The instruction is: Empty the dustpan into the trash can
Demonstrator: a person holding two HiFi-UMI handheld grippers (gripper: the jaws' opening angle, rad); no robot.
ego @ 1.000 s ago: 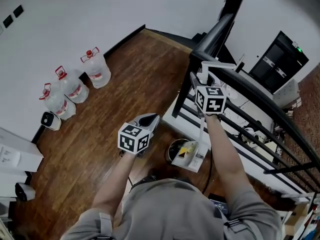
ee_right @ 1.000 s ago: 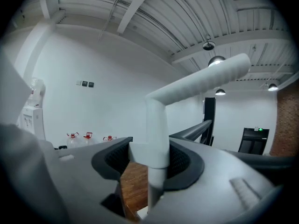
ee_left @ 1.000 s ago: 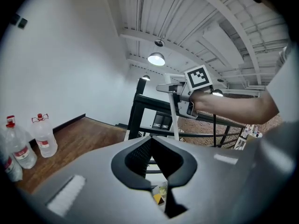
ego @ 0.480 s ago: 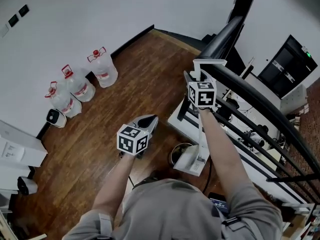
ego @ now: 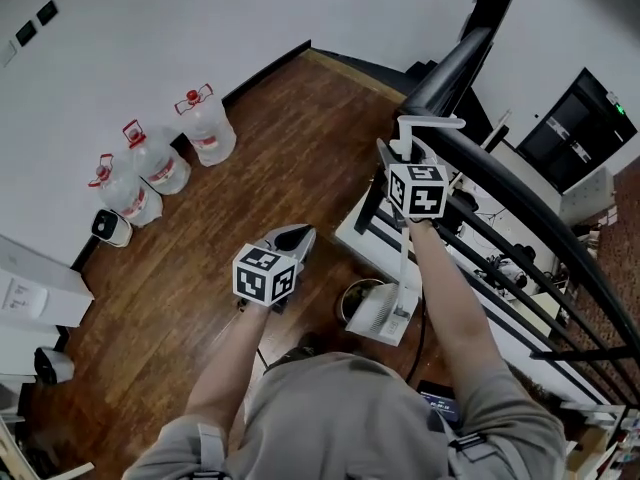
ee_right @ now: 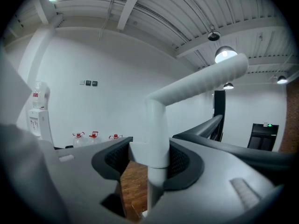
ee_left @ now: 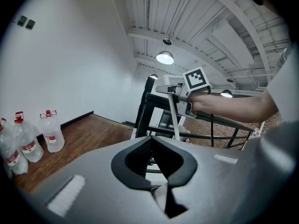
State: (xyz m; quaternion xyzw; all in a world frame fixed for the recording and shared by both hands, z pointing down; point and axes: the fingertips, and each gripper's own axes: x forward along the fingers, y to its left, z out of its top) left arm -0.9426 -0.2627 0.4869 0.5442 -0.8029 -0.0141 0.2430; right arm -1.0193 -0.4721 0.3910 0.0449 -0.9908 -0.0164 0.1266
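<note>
Right gripper (ego: 402, 156) is clenched on the long white handle (ego: 403, 263) of the dustpan (ego: 385, 316). In the right gripper view the handle tube (ee_right: 156, 125) sits squeezed between both pads. The grip is high, just under the bent top, probably so the pan hangs low without stooping. The pan is at the right rim of the trash can (ego: 354, 294), near the person's feet; touching or just above it, can't tell. Its white back faces up, tipped, likely so the load slides into the can. Contents not visible. Left gripper (ego: 296, 236) is empty with its jaws closed together, held over the wood floor (ego: 270, 158) left of the can, out of the way and not needed for this step. Black railing (ego: 500, 178) runs at right, close to the handle. Water bottles (ego: 150, 163) stand far left by the wall, well apart. Looks like the dump is mid-way or nearly done.
</note>
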